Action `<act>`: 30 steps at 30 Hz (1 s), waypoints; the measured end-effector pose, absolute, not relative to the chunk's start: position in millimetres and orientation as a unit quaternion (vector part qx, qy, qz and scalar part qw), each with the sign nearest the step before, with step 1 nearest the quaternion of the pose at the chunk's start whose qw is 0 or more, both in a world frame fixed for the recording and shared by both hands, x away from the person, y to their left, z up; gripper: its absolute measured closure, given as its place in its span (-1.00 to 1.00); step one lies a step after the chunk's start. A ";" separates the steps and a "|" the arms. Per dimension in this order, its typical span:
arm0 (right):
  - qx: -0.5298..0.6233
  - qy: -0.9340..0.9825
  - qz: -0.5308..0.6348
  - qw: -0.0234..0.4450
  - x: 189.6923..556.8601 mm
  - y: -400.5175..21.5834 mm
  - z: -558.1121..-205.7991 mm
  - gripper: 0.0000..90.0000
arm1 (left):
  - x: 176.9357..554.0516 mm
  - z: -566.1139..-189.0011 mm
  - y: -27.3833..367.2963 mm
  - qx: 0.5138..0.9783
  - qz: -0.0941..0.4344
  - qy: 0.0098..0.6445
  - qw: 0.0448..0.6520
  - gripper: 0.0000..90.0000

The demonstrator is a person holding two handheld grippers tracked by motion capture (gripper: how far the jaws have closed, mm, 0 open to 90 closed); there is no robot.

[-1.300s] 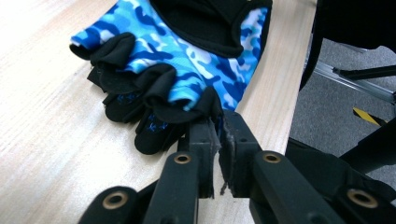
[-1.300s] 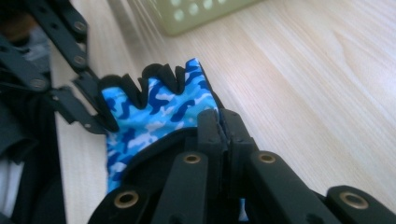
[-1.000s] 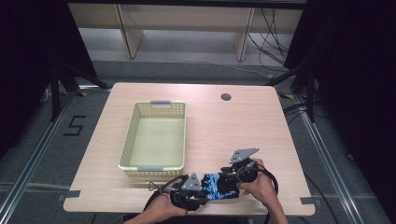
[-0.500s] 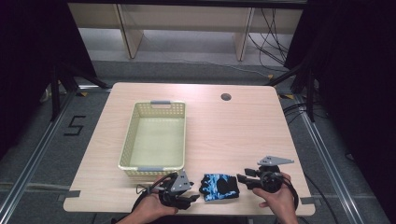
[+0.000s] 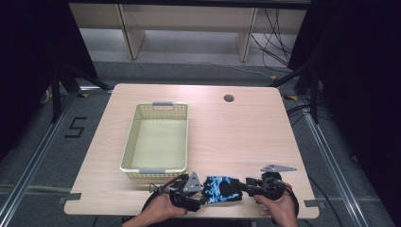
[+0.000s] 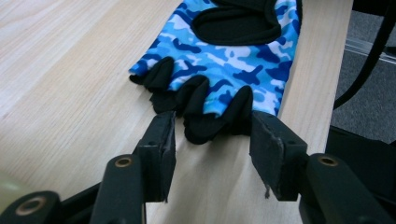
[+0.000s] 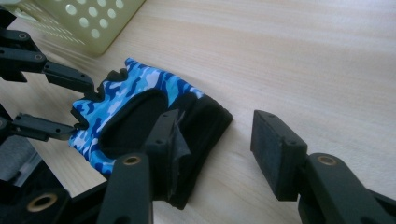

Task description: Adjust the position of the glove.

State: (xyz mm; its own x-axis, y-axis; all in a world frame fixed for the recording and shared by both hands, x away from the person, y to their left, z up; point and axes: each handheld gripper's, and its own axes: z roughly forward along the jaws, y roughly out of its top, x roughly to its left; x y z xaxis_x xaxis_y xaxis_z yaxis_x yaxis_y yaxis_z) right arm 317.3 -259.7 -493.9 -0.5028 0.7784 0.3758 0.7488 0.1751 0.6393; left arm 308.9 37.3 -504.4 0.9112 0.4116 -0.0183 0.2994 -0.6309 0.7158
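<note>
Blue camouflage fingerless glove [image 5: 222, 190] flat at the table's [image 5: 236, 132] near edge, between left gripper [image 5: 201, 197] and right gripper [image 5: 247, 184], jaws just parted, gripping nothing. Best regripped squarely by cuff and finger stubs before lifting toward the yellow basket [image 5: 156, 142].

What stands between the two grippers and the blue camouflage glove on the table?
Nothing visible. The glove lies flat near the table's front edge. The left gripper stands open at its finger ends, the right gripper open at its black cuff; both have just opened. The basket sits behind.
</note>
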 end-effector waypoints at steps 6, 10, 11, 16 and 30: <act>0.504 0.767 0.398 0.008 317.6 -253.2 -503.0 0.27 | 309.0 -508.3 30.4 0.905 0.073 0.190 0.373 0.16; 0.517 0.753 0.408 -0.015 316.4 -248.6 -506.4 0.35 | 310.0 -512.0 29.6 0.905 0.070 0.193 0.373 0.18; 0.515 0.756 0.405 -0.013 316.3 -248.0 -507.0 0.37 | 310.6 -512.4 29.5 0.903 0.069 0.195 0.377 0.19; 0.513 0.752 0.413 -0.022 316.3 -245.5 -510.9 0.46 | 312.5 -512.0 30.5 0.905 0.071 0.190 0.375 0.20; 0.483 0.773 0.411 -0.007 316.9 -248.6 -512.2 0.91 | 313.6 -515.8 28.9 0.894 0.071 0.189 0.401 0.79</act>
State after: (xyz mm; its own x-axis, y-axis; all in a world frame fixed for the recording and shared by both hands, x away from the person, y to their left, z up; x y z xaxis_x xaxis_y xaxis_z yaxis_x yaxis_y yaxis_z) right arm 316.9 -248.6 -512.2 -0.5336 0.7412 0.4074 0.7522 0.1956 0.6293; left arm 313.6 28.9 -515.8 0.9183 0.3952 -0.0240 0.2807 -0.6072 0.7433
